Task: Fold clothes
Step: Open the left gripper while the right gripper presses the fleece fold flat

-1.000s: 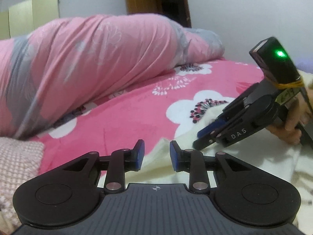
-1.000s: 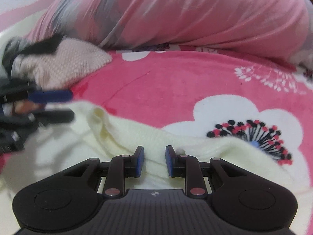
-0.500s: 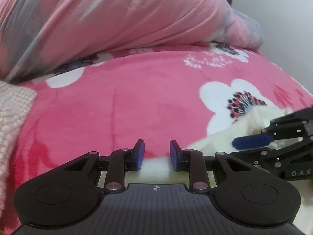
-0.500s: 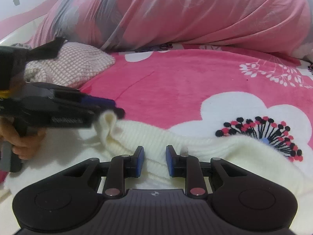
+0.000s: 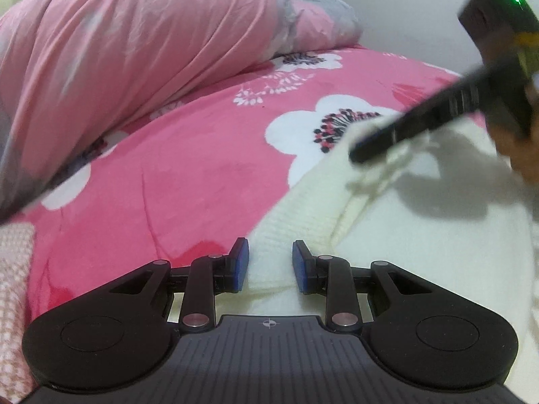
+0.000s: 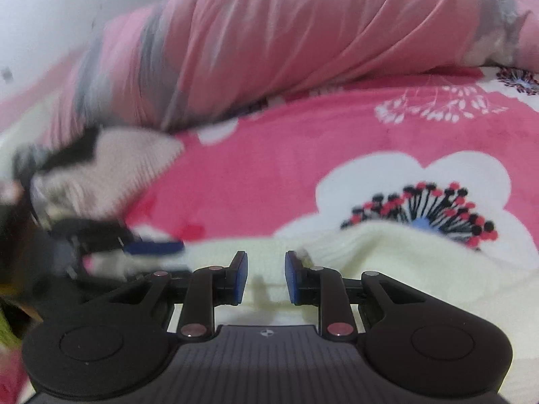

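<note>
Both grippers have shifted over the cream sweater (image 5: 421, 229), gaps unchanged.

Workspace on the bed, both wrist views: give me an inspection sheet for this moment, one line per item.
Surface: pink blanket with white flower prints, covering the bed.
Job's things: cream knit garment, spread on the blanket, with a raised fold along its far edge.
Clutter: pink-and-white knit piece at the left, blurred, with something dark on it.
Grippers: left tool has cream knit between its pads; right tool likewise. Whether the pads press the cloth cannot be told in either view.
Cables: nothing seen.
Surroundings: bunched pink and grey duvet lying behind the garment; a pale wall beyond it.
</note>
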`<move>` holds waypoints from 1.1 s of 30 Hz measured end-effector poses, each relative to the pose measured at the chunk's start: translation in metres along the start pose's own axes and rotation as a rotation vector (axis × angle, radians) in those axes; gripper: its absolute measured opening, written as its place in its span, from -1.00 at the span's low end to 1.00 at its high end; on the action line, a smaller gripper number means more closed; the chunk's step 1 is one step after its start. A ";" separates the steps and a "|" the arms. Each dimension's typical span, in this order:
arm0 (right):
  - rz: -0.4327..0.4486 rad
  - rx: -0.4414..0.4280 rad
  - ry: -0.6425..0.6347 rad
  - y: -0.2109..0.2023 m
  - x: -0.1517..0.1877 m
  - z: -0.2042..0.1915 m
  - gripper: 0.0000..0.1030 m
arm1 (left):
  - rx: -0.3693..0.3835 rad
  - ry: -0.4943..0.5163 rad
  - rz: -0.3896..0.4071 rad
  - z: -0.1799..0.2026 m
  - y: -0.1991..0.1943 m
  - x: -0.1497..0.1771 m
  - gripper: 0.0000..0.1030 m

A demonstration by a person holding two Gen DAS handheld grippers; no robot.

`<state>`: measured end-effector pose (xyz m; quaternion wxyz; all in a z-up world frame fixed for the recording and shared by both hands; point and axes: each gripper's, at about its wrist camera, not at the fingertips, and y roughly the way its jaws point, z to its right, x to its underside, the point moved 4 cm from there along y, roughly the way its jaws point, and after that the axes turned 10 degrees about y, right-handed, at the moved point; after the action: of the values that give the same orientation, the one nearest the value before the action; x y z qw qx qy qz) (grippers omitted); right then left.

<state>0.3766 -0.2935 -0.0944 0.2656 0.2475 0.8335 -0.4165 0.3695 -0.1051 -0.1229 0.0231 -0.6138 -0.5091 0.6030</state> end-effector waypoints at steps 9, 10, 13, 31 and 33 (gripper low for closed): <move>-0.124 0.105 0.024 0.023 0.005 0.021 -0.52 | -0.161 0.170 -0.048 0.008 0.016 -0.007 -0.38; -0.119 0.099 0.044 0.024 0.003 0.022 -0.52 | -0.173 0.174 -0.050 0.006 0.019 -0.007 -0.38; -0.106 0.078 0.079 0.033 0.001 0.024 -0.52 | -0.194 0.156 -0.052 -0.003 0.025 -0.009 -0.37; -0.134 0.035 0.141 0.019 0.023 0.035 -0.58 | -0.210 -0.035 0.103 -0.031 -0.024 -0.012 -0.38; -0.129 0.035 0.140 0.019 0.024 0.035 -0.58 | -0.158 -0.094 0.119 -0.034 -0.024 -0.022 -0.37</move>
<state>0.3792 -0.3073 -0.1383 0.1751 0.2265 0.8568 -0.4289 0.3864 -0.0879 -0.0830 -0.0853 -0.6139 -0.5183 0.5893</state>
